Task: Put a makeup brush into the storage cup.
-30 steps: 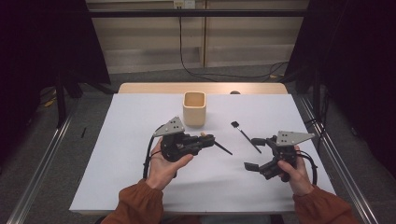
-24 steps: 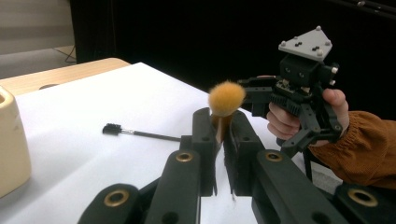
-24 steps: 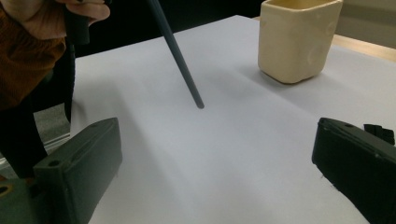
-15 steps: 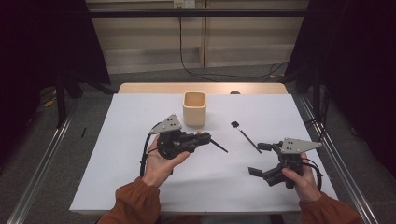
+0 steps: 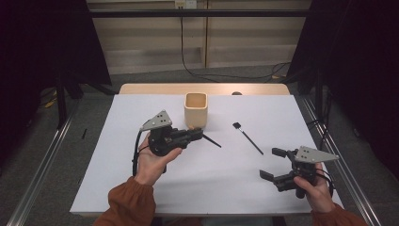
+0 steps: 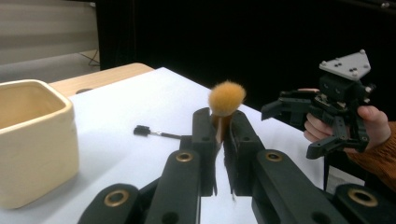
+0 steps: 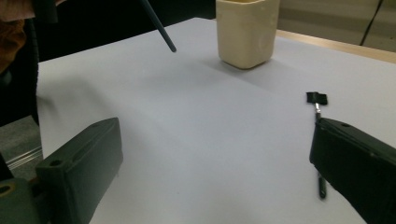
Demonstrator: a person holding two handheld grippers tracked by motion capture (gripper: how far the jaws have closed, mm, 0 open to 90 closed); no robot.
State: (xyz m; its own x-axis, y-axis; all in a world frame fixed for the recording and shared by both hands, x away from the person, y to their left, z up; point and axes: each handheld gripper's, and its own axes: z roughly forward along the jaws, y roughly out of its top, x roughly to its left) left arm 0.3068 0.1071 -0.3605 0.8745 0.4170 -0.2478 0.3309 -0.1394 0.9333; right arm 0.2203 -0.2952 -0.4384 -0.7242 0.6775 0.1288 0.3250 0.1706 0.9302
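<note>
1. The left gripper (image 5: 196, 135) sits near the middle of the white table cover (image 5: 117, 155), and its jaws are clamped on a makeup brush (image 6: 226, 100).
2. In the left gripper view the brush's tan, fluffy head stands up just past the jaw tips, pinched at its neck between the two black jaws.
3. In the high view the brush's thin dark handle (image 5: 211, 141) sticks out of the gripper toward 4 o'clock, clear of the cover.
4. A cream square cup (image 5: 195, 109) stands at 12 o'clock from the left gripper, very close to its jaw tips; whether they touch cannot be told.
5. A second, slim black brush (image 5: 247, 138) lies flat on the cover at 3 o'clock from the left gripper, its small flat head pointing toward 11 o'clock.
6. The right gripper (image 5: 273, 164) is held low near the table's front right corner, jaws spread wide with nothing between them; the slim brush lies at 11 o'clock from it, near but apart.
7. The cover spreads over a light wooden tabletop (image 5: 155, 89), whose far edge shows bare.
8. Dark curtains (image 5: 42, 42) hang at both sides of the room, a pale panelled wall (image 5: 141, 42) stands behind, and a black cable (image 5: 188, 70) trails over the grey floor.
9. No readable writing appears anywhere.
</note>
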